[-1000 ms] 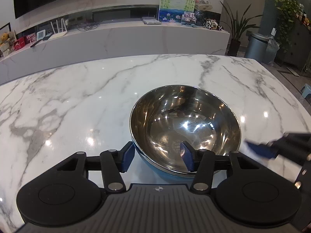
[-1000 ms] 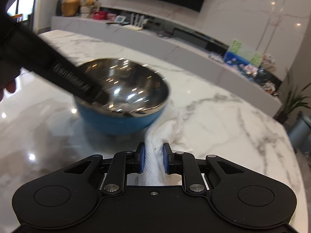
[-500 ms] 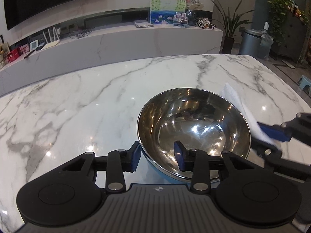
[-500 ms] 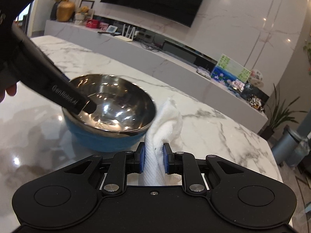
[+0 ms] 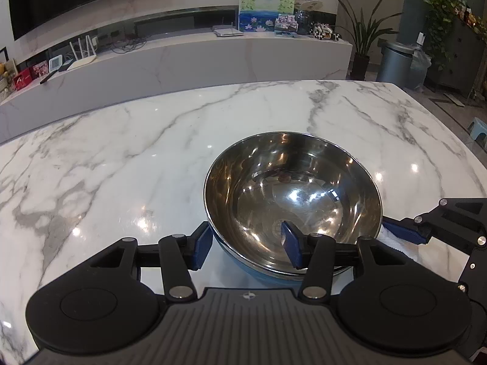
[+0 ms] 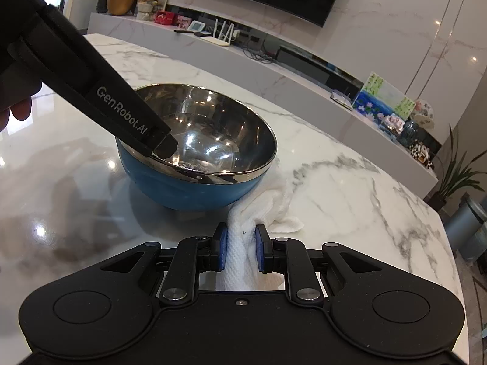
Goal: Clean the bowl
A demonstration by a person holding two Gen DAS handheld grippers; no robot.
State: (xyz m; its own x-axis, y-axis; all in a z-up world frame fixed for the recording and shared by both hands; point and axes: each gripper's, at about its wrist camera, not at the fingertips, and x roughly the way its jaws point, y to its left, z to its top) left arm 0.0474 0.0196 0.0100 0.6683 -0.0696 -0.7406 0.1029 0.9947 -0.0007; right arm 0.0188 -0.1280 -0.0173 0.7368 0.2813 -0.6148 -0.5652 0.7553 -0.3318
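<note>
Bowl [image 5: 292, 203] at table [image 5: 121, 152] centre is straddled at its 6 o'clock rim by the left gripper [image 5: 246, 245], jaws apart, not visibly clamped, so slipping is risked as the cloth [image 6: 240, 243], pinched in the right gripper [image 6: 240, 251], is pushed at 3 o'clock.

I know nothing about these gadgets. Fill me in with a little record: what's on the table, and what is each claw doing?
surface: white marble table
bowl: steel inside, blue outside, upright
left gripper: straddles bowl's near rim, one finger inside, one outside; contact unclear
right gripper: shut on white cloth
cloth: lies on the table beside the bowl
</note>
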